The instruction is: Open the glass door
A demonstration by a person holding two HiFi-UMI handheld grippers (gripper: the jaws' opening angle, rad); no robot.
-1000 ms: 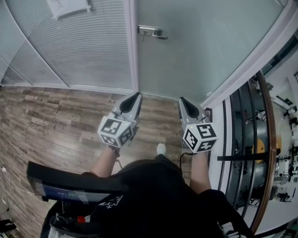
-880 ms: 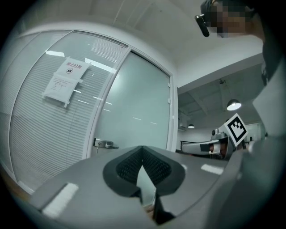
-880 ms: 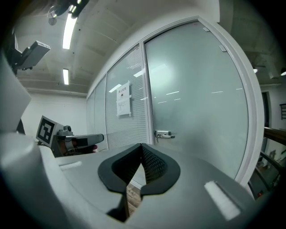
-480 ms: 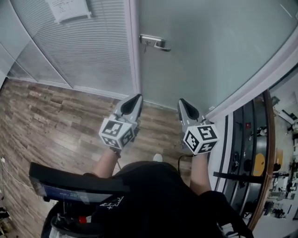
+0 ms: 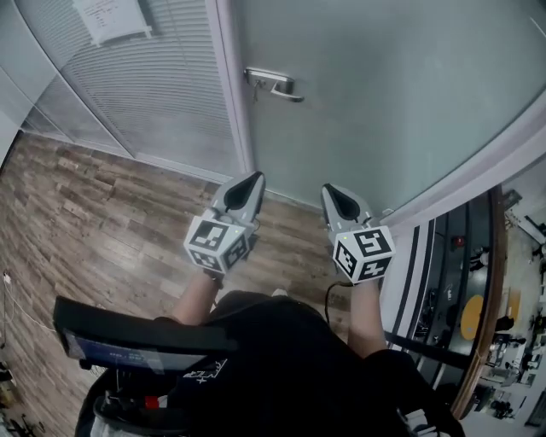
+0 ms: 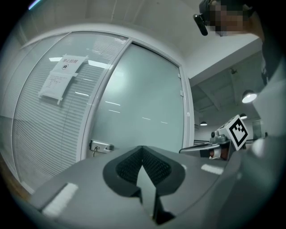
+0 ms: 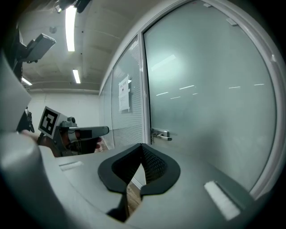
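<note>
The frosted glass door (image 5: 384, 94) stands closed ahead, with a metal lever handle (image 5: 273, 84) near its left edge. Both grippers are held side by side in front of it, short of the glass. My left gripper (image 5: 252, 180) points at the door's foot near the frame post, its jaws shut with nothing between them. My right gripper (image 5: 328, 191) is shut and empty too, a little to the right. In the left gripper view the handle (image 6: 100, 146) lies left of the closed tips (image 6: 143, 149). The right gripper view has the handle (image 7: 161, 134) just above and right of the tips (image 7: 142, 146).
A fixed glass panel with blinds (image 5: 145, 85) stands left of the white frame post (image 5: 232, 94) and bears a paper notice (image 5: 109, 17). Wood-pattern floor (image 5: 94, 222) runs to the left. A white wall edge (image 5: 478, 175) and a room with equipment (image 5: 478, 316) lie to the right.
Both grippers and the person have drawn closer to the door. The handle now sits lower and larger in the head view. The jaws stay shut.
</note>
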